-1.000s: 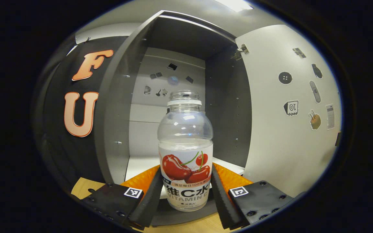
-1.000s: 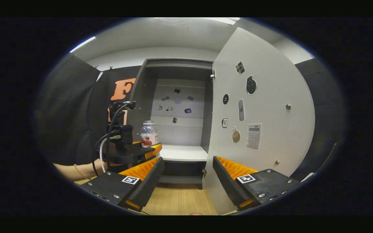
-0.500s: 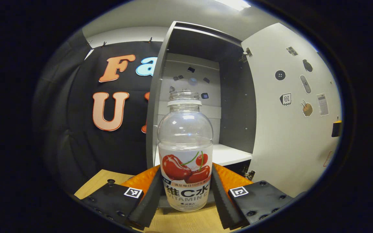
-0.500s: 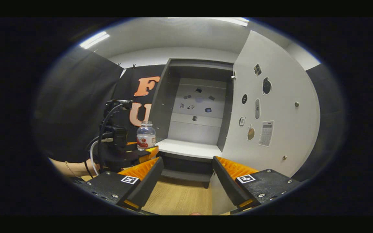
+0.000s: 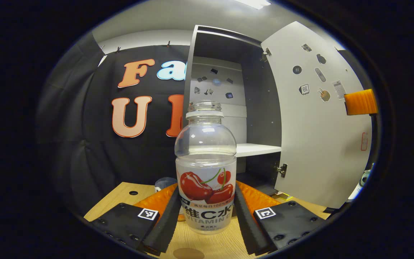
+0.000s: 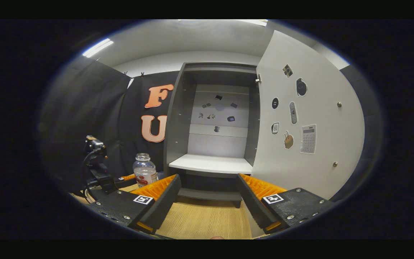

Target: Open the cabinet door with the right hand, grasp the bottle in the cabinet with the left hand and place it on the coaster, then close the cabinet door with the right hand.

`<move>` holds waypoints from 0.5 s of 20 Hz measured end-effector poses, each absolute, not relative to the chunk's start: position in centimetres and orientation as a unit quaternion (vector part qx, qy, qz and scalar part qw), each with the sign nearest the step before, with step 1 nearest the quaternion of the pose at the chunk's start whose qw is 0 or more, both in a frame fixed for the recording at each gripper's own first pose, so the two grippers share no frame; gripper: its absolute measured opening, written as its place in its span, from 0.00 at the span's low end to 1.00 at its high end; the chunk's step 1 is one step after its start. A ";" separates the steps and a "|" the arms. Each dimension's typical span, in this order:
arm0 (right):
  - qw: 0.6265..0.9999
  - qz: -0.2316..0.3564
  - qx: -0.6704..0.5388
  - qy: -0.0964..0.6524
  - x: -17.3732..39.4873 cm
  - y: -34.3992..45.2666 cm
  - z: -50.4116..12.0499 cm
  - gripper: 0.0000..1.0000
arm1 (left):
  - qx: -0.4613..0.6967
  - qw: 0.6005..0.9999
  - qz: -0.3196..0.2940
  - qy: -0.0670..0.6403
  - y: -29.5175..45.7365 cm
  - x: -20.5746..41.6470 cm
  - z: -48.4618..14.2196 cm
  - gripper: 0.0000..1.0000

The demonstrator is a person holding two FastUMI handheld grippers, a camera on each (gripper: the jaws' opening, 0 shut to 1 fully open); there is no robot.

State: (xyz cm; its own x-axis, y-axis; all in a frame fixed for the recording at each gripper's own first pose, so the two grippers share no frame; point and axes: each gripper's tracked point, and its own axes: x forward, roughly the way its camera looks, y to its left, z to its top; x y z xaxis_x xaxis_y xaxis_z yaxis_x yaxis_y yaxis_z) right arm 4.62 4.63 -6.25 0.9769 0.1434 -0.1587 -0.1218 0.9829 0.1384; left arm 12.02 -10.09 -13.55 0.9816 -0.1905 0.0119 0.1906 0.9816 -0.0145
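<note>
A clear, capless bottle (image 5: 205, 169) with a cherry label stands upright between the fingers of my left gripper (image 5: 206, 216), which is shut on its lower half. It is outside the cabinet (image 5: 225, 90), low over the wooden table (image 5: 214, 244). A brownish round disc (image 5: 188, 253), possibly the coaster, lies just under and in front of it. In the right gripper view, the bottle (image 6: 144, 172) and left gripper (image 6: 143, 178) are at the lower left. My right gripper (image 6: 208, 205) is open and holds nothing, facing the cabinet (image 6: 214, 118) with its door (image 6: 307, 118) swung open to the right.
The cabinet's white shelf (image 6: 212, 164) is bare. A small grey-blue object (image 5: 165, 182) sits on the table behind the left fingers. The open door (image 5: 314, 118) stands on the right, with a finger (image 5: 360, 101) of the other gripper near its edge.
My left gripper has carried the bottle out of the cabinet, leftward and down toward the table. The right gripper stays open and has shifted only slightly.
</note>
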 end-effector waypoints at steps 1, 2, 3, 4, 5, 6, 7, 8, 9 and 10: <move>0.992 0.061 0.065 0.092 4.8 4.9 -6.8 0.95 | -0.003 0.995 -0.098 -0.006 -9.9 11.6 -14.6 0.83; 0.991 0.056 0.069 0.100 4.8 5.2 -7.3 0.95 | 0.005 0.995 -0.102 -0.006 -9.7 11.3 -15.7 0.83; 0.990 0.052 0.073 0.107 4.8 5.6 -7.6 0.95 | 0.011 0.995 -0.104 -0.002 -9.5 11.1 -16.9 0.83; 0.989 0.048 0.077 0.115 4.7 6.0 -8.0 0.95 | 0.017 0.994 -0.108 0.002 -9.4 10.7 -18.0 0.83; 0.988 0.044 0.081 0.121 4.6 6.3 -8.4 0.95 | 0.020 0.994 -0.109 0.006 -9.1 10.5 -19.0 0.83; 0.988 0.042 0.082 0.127 4.5 6.6 -8.8 0.95 | 0.018 0.994 -0.111 0.010 -8.9 10.2 -20.0 0.83; 0.987 0.040 0.081 0.135 4.6 6.9 -9.3 0.95 | 0.013 0.994 -0.110 0.013 -8.5 10.0 -20.8 0.83; 0.986 0.039 0.078 0.141 4.5 7.1 -9.7 0.95 | 0.008 0.994 -0.107 0.017 -8.2 9.7 -21.6 0.83; 0.986 0.036 0.072 0.145 4.4 7.2 -9.9 0.95 | 0.005 0.994 -0.104 0.021 -8.0 9.6 -22.5 0.83; 0.986 0.034 0.068 0.147 4.3 7.4 -10.1 0.97 | 0.002 0.995 -0.102 0.024 -7.8 9.4 -23.1 0.83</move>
